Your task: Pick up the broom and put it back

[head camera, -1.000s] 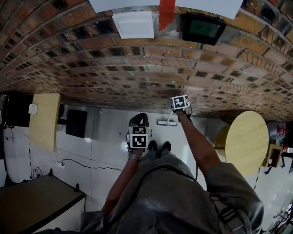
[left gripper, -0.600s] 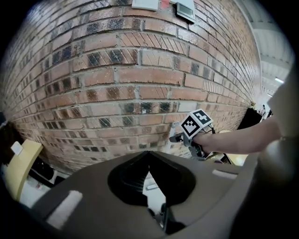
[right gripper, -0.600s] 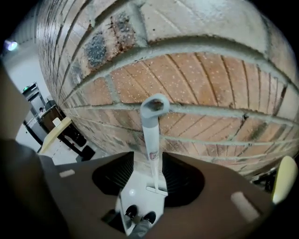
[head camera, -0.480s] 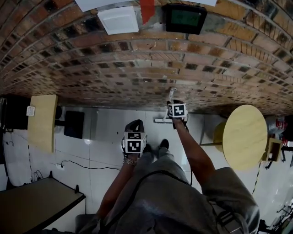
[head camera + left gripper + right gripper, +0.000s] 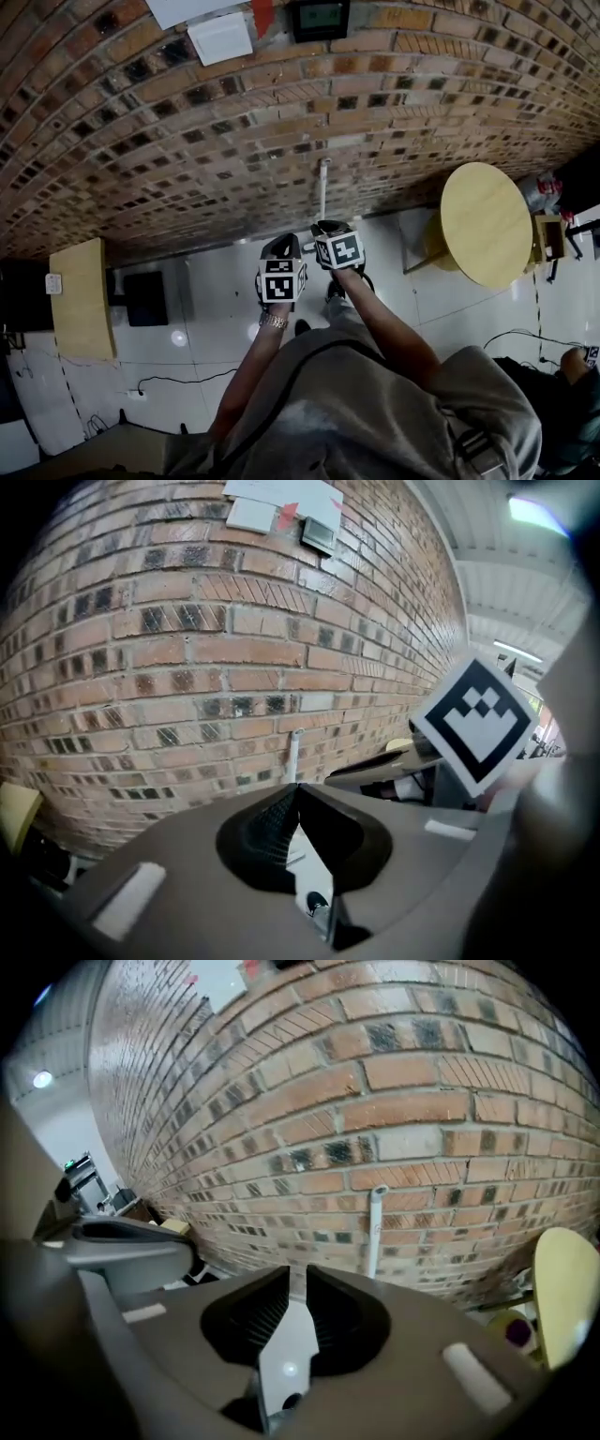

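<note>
The broom (image 5: pixel 322 190) is a thin white pole that stands upright against the brick wall; its head is hidden behind my grippers. It also shows ahead as the pole (image 5: pixel 292 756) in the left gripper view and the pole (image 5: pixel 375 1230) in the right gripper view. Both grippers are held side by side, short of the wall and apart from the broom. My left gripper (image 5: pixel 281 247) (image 5: pixel 298 787) is shut and empty. The jaws of my right gripper (image 5: pixel 327 227) (image 5: pixel 298 1275) are closing, with a narrow gap left and nothing between them.
A round wooden table (image 5: pixel 486 223) stands at the right by the wall, and a rectangular wooden table (image 5: pixel 80 295) at the left. A black box (image 5: pixel 148 298) sits on the white floor, where a cable (image 5: pixel 178 382) also lies. A white panel (image 5: pixel 219 37) and a black screen (image 5: pixel 319 17) hang on the wall.
My right gripper has drawn back from the broom and now sits next to the left one. The broom stays against the wall. The head view has swung round.
</note>
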Demonstrator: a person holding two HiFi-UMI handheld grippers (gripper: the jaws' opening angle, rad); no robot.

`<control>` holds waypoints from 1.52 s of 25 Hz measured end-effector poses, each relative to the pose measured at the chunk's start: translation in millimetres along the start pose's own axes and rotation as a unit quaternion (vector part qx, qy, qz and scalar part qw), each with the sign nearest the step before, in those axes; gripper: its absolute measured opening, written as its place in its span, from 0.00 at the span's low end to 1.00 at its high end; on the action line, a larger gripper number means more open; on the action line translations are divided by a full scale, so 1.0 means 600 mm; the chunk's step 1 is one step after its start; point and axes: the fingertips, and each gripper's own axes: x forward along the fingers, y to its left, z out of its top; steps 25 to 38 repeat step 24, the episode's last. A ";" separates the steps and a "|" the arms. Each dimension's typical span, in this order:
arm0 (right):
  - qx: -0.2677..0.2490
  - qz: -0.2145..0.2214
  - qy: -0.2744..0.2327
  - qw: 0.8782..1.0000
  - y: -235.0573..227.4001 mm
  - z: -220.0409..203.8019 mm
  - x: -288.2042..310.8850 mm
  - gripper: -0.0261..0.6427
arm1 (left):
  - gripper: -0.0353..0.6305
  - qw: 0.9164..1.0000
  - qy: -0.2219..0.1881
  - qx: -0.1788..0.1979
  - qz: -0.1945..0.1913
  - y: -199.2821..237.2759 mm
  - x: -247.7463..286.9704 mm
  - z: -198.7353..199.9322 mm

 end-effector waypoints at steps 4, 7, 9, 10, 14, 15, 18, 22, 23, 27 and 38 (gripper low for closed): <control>-0.021 0.006 -0.015 1.000 0.101 -0.018 -0.048 0.09 | 0.05 1.000 0.002 -0.002 0.002 0.024 -0.052 -0.047; -0.012 -0.005 -0.024 1.000 0.144 -0.040 -0.087 0.11 | 0.05 1.000 0.007 -0.009 -0.004 0.023 -0.076 -0.076; -0.008 -0.013 -0.020 1.000 0.168 -0.060 -0.101 0.12 | 0.05 1.000 0.006 -0.007 -0.008 0.019 -0.089 -0.087; -0.010 -0.016 -0.017 1.000 0.179 -0.069 -0.106 0.13 | 0.05 1.000 0.005 -0.006 -0.009 0.018 -0.095 -0.090; -0.015 -0.015 -0.016 1.000 0.205 -0.084 -0.122 0.19 | 0.05 1.000 -0.001 -0.008 -0.010 0.011 -0.114 -0.090; -0.014 -0.014 -0.019 1.000 0.206 -0.082 -0.126 0.20 | 0.05 1.000 -0.003 -0.009 -0.009 0.009 -0.117 -0.086; -0.004 -0.012 -0.030 0.999 0.204 -0.077 -0.135 0.20 | 0.05 1.000 -0.014 -0.010 -0.003 0.005 -0.118 -0.072; -0.009 -0.020 -0.040 0.999 0.195 -0.064 -0.148 0.20 | 0.05 1.000 -0.022 -0.018 0.003 -0.002 -0.120 -0.058; -0.012 -0.023 -0.041 0.999 0.193 -0.061 -0.153 0.20 | 0.05 0.999 -0.025 -0.021 0.004 -0.005 -0.122 -0.056; -0.015 -0.026 -0.043 0.999 0.191 -0.058 -0.157 0.20 | 0.05 0.999 -0.027 -0.025 0.005 -0.007 -0.124 -0.053; -0.015 -0.026 -0.043 0.999 0.191 -0.058 -0.157 0.20 | 0.05 0.999 -0.027 -0.025 0.005 -0.007 -0.124 -0.053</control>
